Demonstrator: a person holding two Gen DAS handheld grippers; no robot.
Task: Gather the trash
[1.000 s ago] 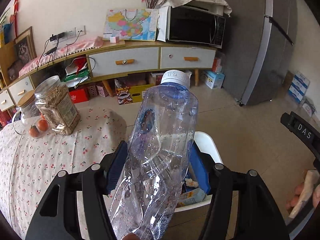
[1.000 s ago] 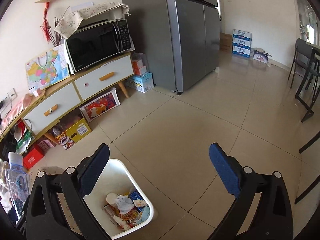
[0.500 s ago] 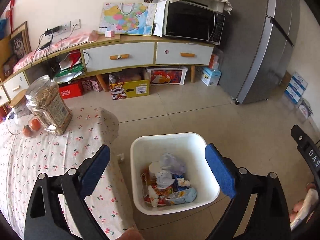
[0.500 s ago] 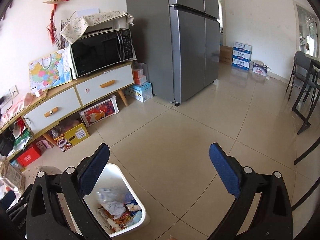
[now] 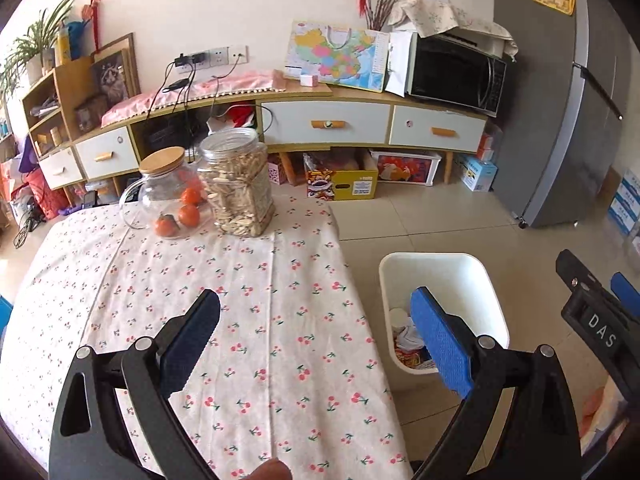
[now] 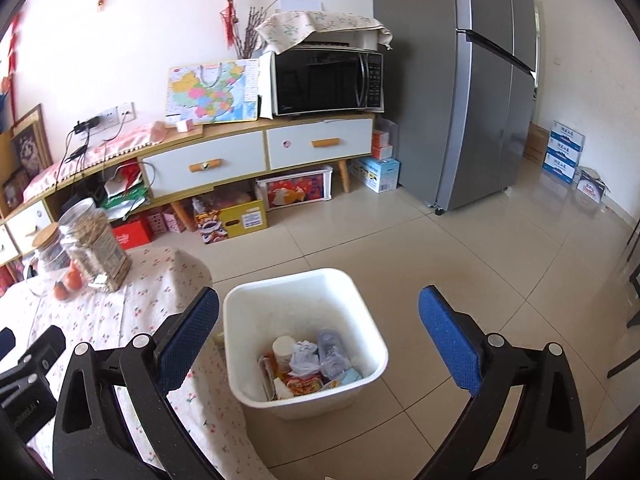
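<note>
Standing by the table, both grippers are hanging in the air with nothing in them. The left gripper [image 5: 316, 336] has its blue-padded jaws spread wide over the cherry-print tablecloth [image 5: 224, 280], right at the table's edge. The right gripper [image 6: 320, 332] is spread just as wide, hovering above the white trash bin [image 6: 240, 320] that sits on the tiled floor, just beside the table.

All the trash I can see is down in the bottom of that bin: a crushed clear plastic bottle [image 6: 332, 354] toward 2 o'clock of the pile, crumpled white paper [image 6: 304, 358] in the middle, a small white cup [image 6: 283, 350] at about 10 o'clock, and a red-and-yellow snack wrapper [image 6: 304, 385] at 6 o'clock. From the left wrist view only a sliver of the pile shows, since the right-hand pad blocks most of the bin [image 5: 440, 258].

On the table itself, up at 12 o'clock from the left gripper, there's a big clear jar of seeds [image 5: 240, 188] touching a glass pitcher with a wooden lid [image 5: 164, 184] that has a few oranges [image 5: 188, 214] inside. Behind all that, a low cabinet [image 6: 224, 160] with a microwave [image 6: 326, 80] on top and a grey fridge [image 6: 480, 80] at 1 o'clock.
</note>
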